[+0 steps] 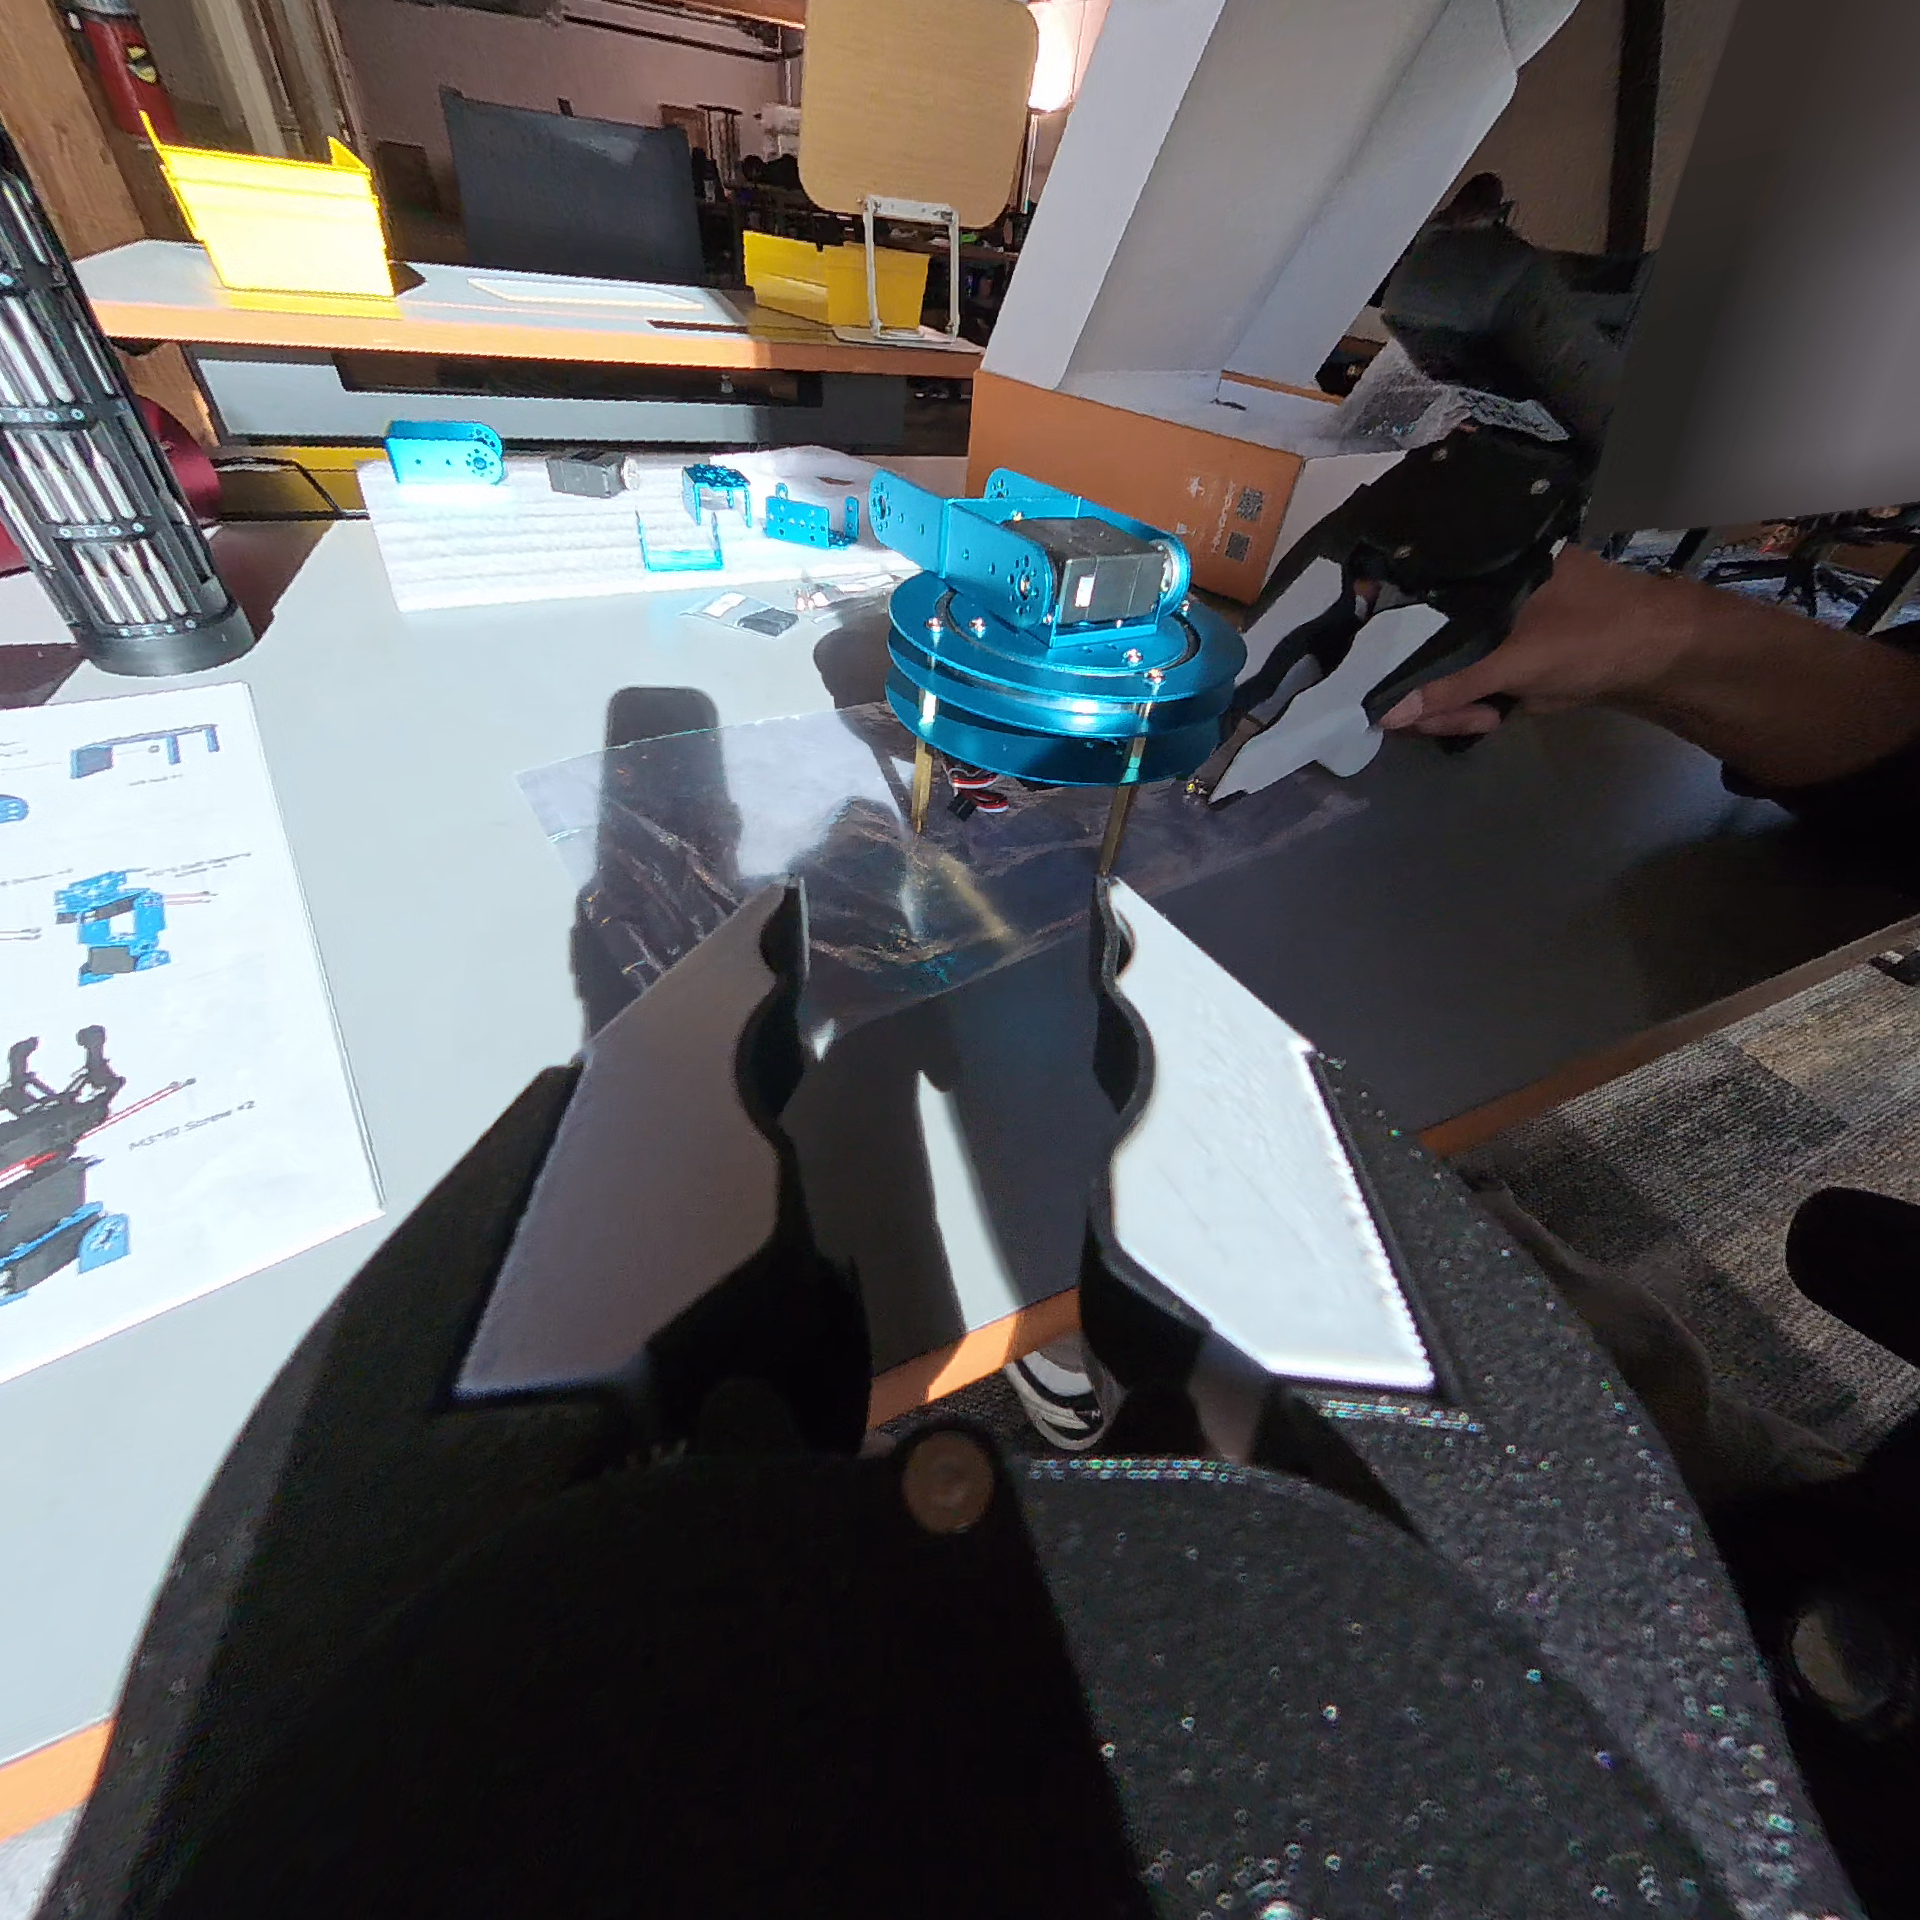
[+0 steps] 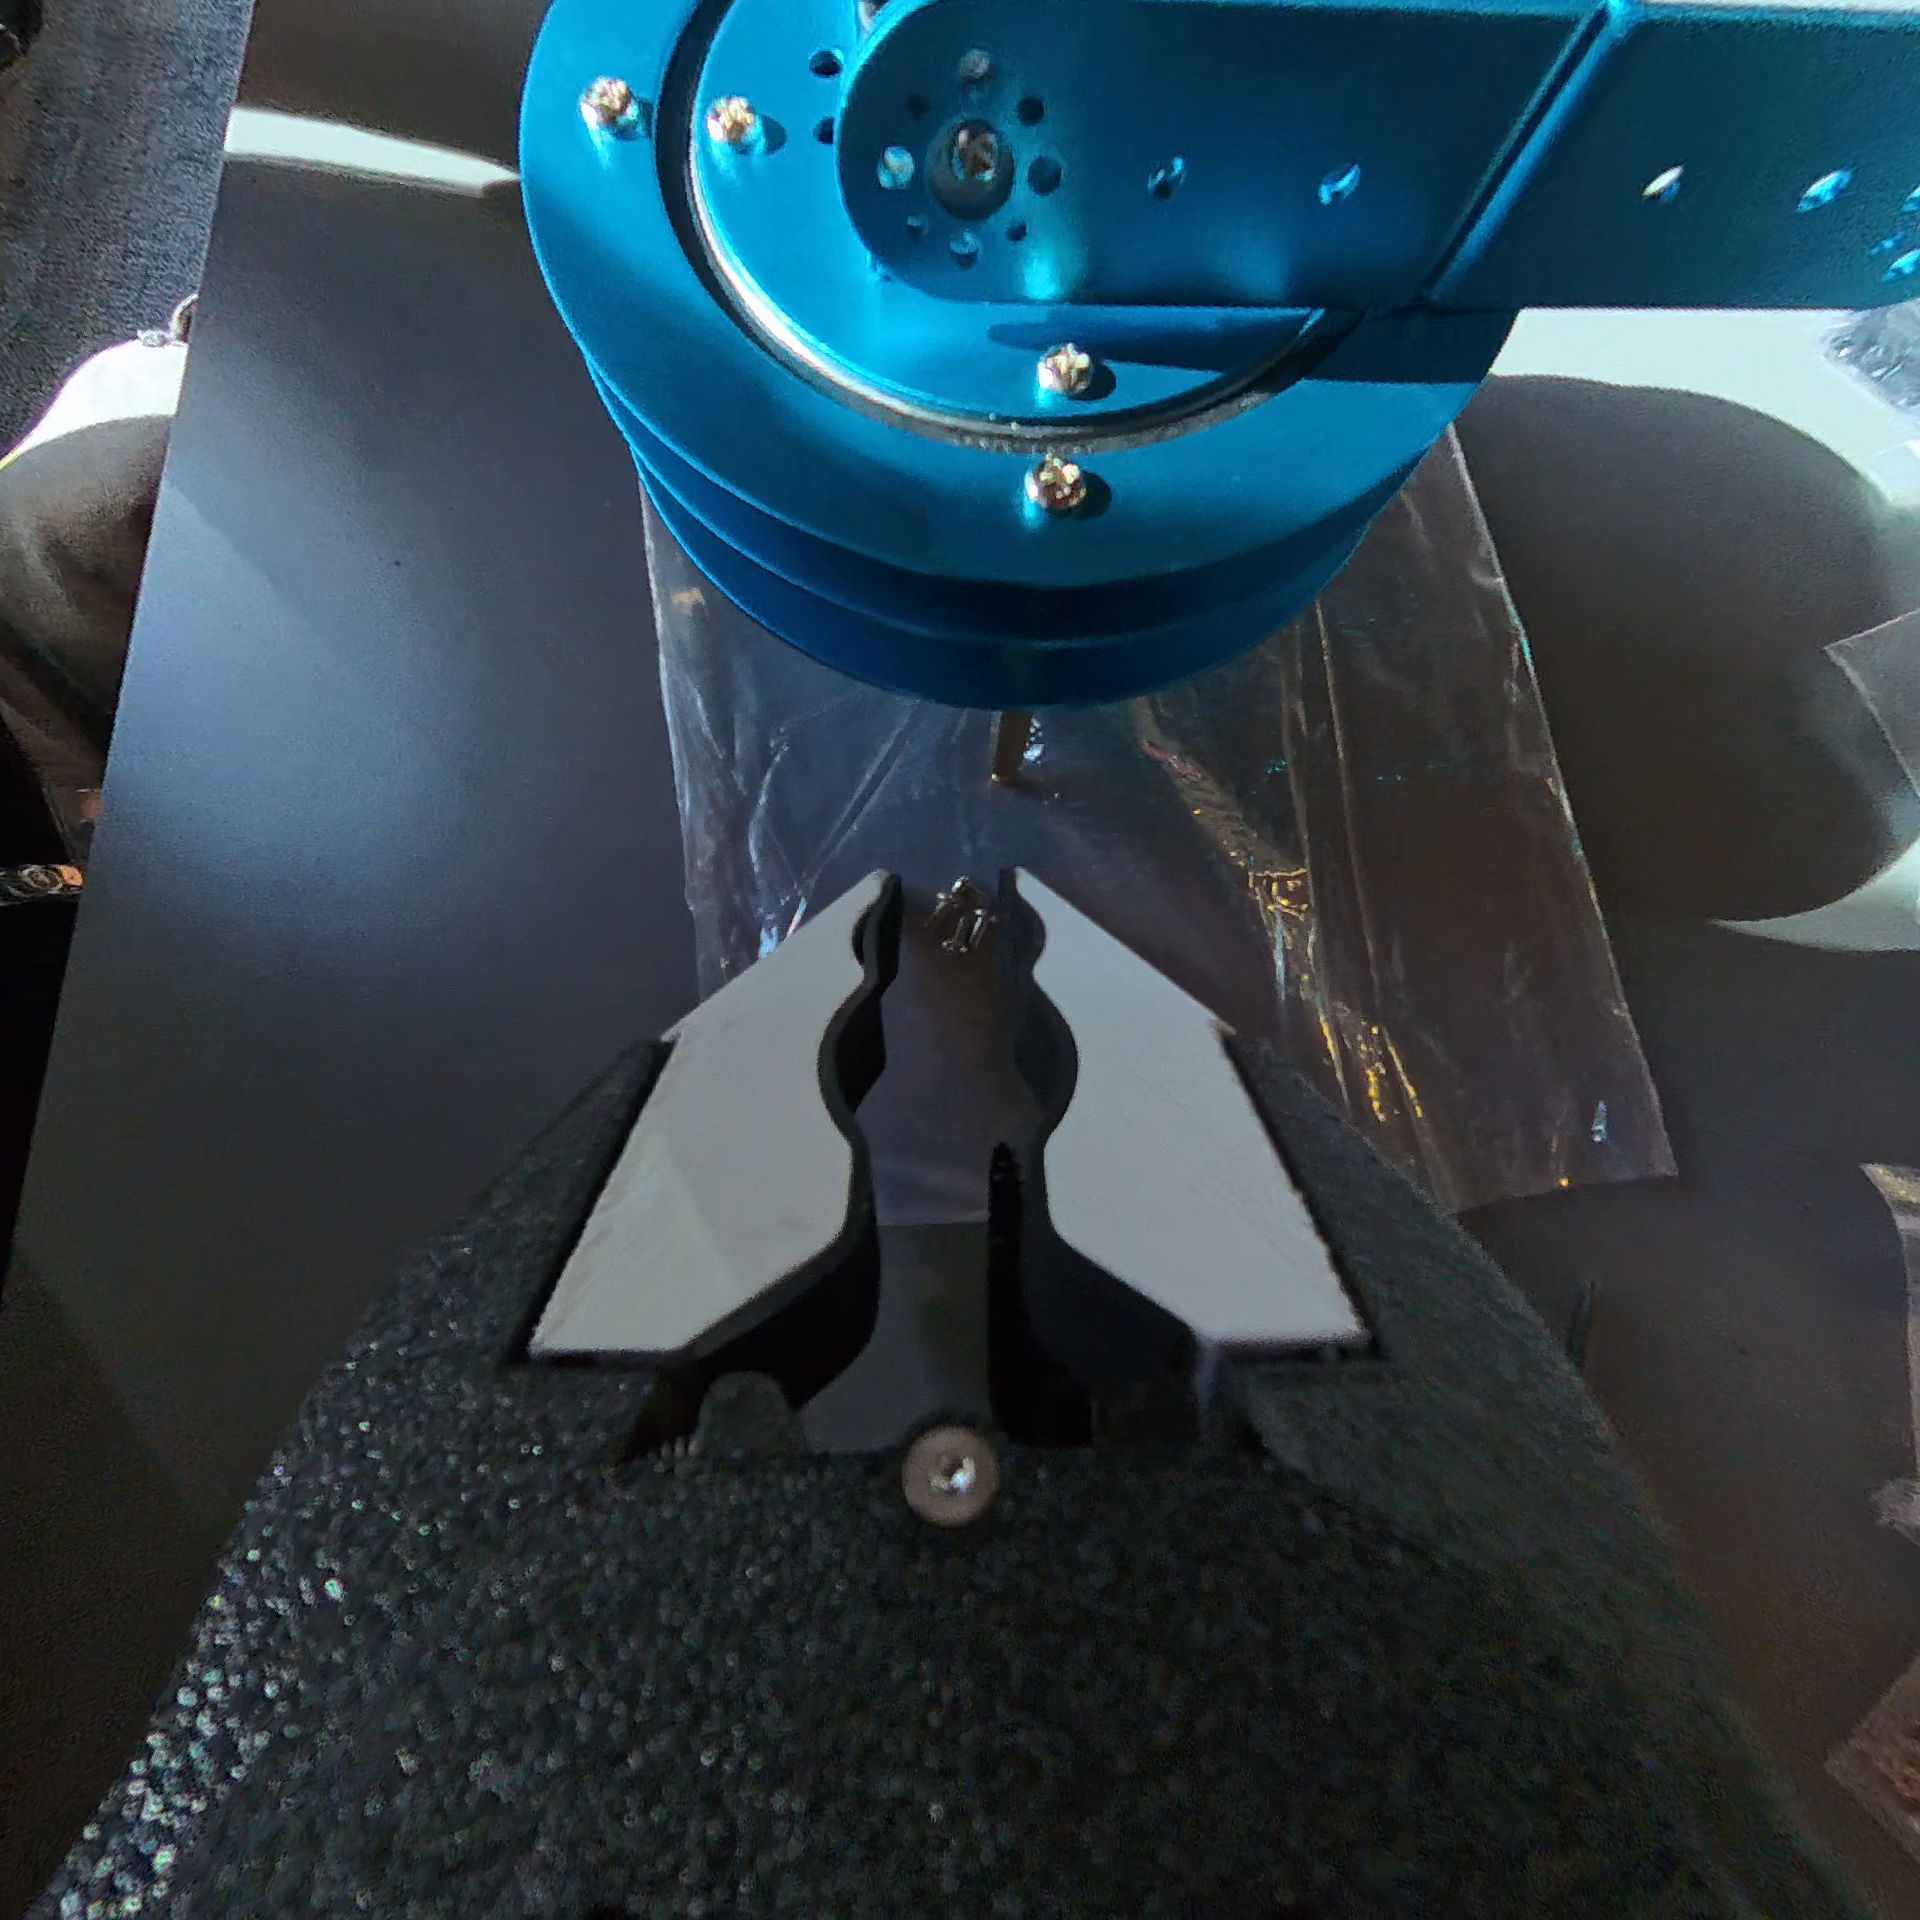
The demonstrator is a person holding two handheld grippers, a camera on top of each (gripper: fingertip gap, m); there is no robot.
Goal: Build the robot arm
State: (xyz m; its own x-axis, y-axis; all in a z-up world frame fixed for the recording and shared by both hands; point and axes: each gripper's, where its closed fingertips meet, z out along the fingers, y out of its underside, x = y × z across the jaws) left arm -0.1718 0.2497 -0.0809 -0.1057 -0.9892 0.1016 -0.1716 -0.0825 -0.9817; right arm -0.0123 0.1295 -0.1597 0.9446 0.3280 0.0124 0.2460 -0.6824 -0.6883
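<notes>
A blue round turntable base point(image 1: 1060, 675) with a servo and bracket on top stands on thin brass posts over a clear plastic bag point(image 1: 748, 821) on the table. My left gripper point(image 1: 951, 899) is open and empty, low over the bag's near edge, just short of the posts. My right gripper point(image 2: 951, 883) is narrowly open, tips down on the plastic bag point(image 2: 1403, 831), with a small cluster of screws point(image 2: 961, 920) lying between the tips. The blue base point(image 2: 935, 540) stands right beyond it. The right gripper also shows in the left wrist view point(image 1: 1299, 758), in a person's hand.
A printed instruction sheet point(image 1: 156, 987) lies at the left. A white foam tray point(image 1: 520, 551) with blue brackets and an open orange and white box point(image 1: 1132, 468) stand behind. A black cylindrical rack point(image 1: 94, 468) stands far left. The table edge point(image 1: 1662, 1018) runs at the right. My right fingertips sit around 20 cm from my left ones.
</notes>
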